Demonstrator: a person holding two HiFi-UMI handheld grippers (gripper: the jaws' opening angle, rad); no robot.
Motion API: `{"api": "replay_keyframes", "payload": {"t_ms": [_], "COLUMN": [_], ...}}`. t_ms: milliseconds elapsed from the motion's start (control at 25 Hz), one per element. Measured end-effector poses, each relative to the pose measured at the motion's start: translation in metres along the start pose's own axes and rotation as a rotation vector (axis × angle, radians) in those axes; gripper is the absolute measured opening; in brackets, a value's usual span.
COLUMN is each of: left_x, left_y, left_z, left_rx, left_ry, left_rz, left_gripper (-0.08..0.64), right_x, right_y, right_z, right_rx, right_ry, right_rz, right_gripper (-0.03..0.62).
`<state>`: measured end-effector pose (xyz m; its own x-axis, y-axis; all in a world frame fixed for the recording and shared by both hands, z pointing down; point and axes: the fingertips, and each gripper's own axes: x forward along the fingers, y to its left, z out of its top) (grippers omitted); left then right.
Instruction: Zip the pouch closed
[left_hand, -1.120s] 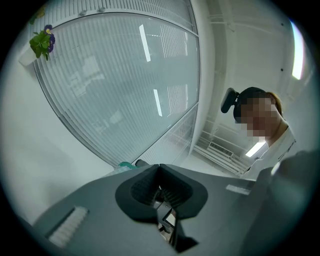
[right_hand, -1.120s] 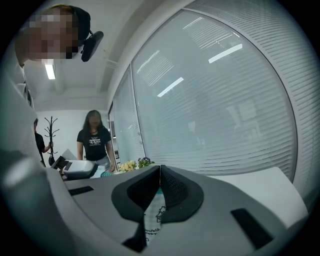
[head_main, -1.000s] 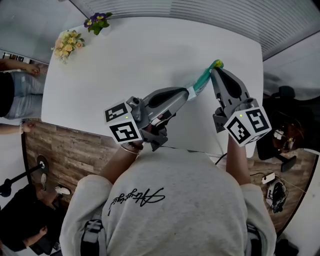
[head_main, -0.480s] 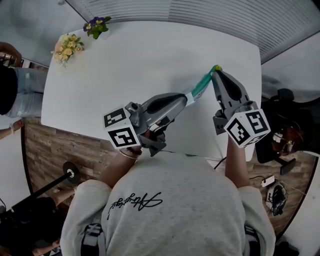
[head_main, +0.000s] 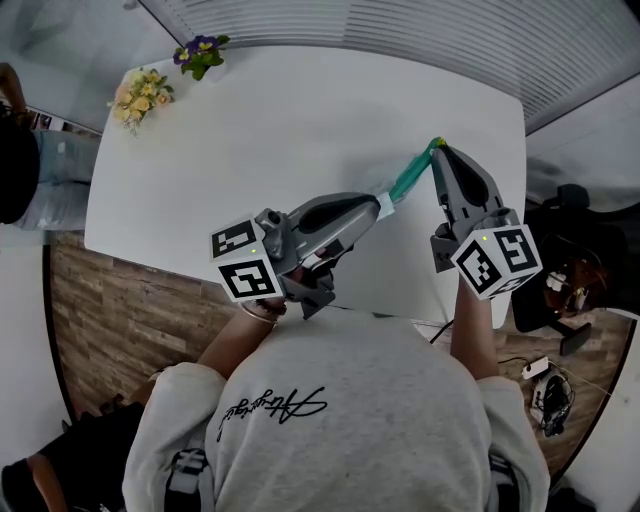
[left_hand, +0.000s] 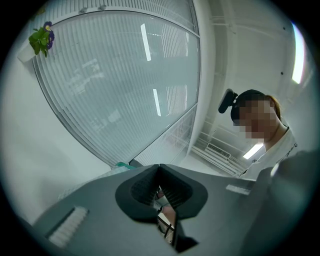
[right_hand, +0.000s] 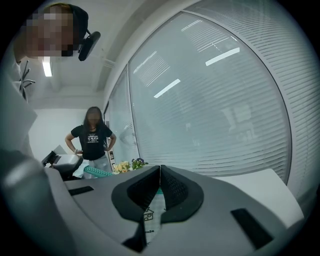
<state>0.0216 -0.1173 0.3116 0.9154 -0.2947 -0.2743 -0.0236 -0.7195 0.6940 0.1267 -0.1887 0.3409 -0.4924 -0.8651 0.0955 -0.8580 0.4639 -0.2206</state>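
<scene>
A slim teal and white pouch (head_main: 408, 175) is stretched in the air between my two grippers, above the white table (head_main: 270, 120). My left gripper (head_main: 381, 206) is shut on its near, white end. My right gripper (head_main: 438, 149) is shut on its far end, where a yellow-green tip shows. In the right gripper view the jaws (right_hand: 160, 167) meet over white printed fabric (right_hand: 151, 218), and the teal strip (right_hand: 97, 171) runs off to the left. The left gripper view shows closed jaws (left_hand: 159, 166) with a bit of teal (left_hand: 121, 164) beside them. The zip pull is hidden.
A yellow flower bunch (head_main: 140, 88) and a purple potted plant (head_main: 200, 50) sit at the table's far left corner. The table's near edge (head_main: 300, 290) runs just in front of my body. A person (right_hand: 92, 140) stands beyond the table by the ribbed glass wall.
The right gripper's tip has shifted slightly toward me with the pouch's end. The left gripper has held still. A bystander at the left has moved along the table's side.
</scene>
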Motion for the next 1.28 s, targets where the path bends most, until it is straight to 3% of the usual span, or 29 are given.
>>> {"api": "replay_keyframes", "payload": {"t_ms": [1280], "left_x": [0.000], "left_y": [-0.006], "left_z": [0.003], "left_rx": [0.005], "left_ry": [0.014], "left_rz": [-0.028], "left_gripper": [0.003], "right_x": [0.000], "right_y": [-0.026], "right_z": [0.004], "right_rx": [-0.030], "right_ry": [-0.003], "right_rz": [-0.077], "right_gripper": [0.006]}}
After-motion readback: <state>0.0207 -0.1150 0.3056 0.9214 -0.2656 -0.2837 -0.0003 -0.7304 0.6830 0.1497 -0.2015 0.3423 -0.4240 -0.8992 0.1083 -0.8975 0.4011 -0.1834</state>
